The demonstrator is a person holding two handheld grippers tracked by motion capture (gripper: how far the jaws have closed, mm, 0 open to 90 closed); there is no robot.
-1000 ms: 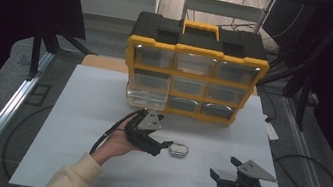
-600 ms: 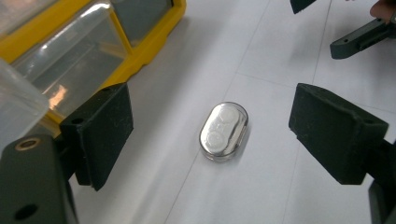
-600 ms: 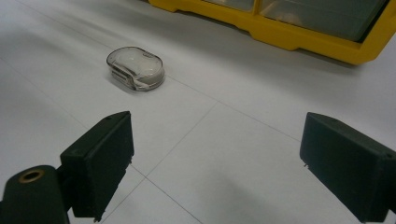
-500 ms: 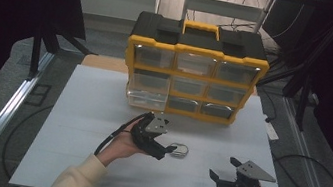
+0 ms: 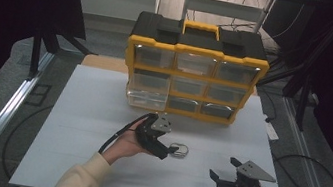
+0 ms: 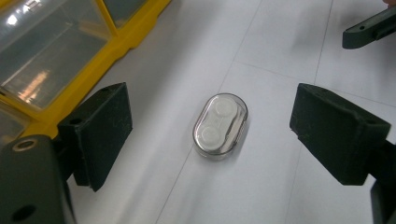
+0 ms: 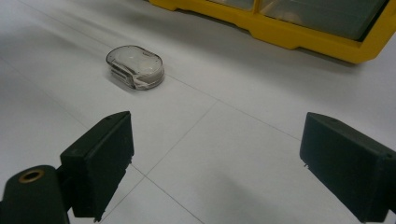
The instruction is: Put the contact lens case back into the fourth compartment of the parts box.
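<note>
Clear oval case (image 6: 220, 126), flat on worktop (image 6: 289, 42): light, rigid, slippery; grip long sides. Left tool (image 6: 210, 135) wide, straddling it; right tool (image 7: 219, 168) wide, empty.

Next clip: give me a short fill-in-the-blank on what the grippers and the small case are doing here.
1. The small clear case lies on the white ____.
2. The left gripper has its jaws ____ on either side of the case, not touching it.
3. The drawer organizer behind has a frame coloured ____.
4. The right gripper holds ____.

Missing words: table; open; yellow; nothing
</note>
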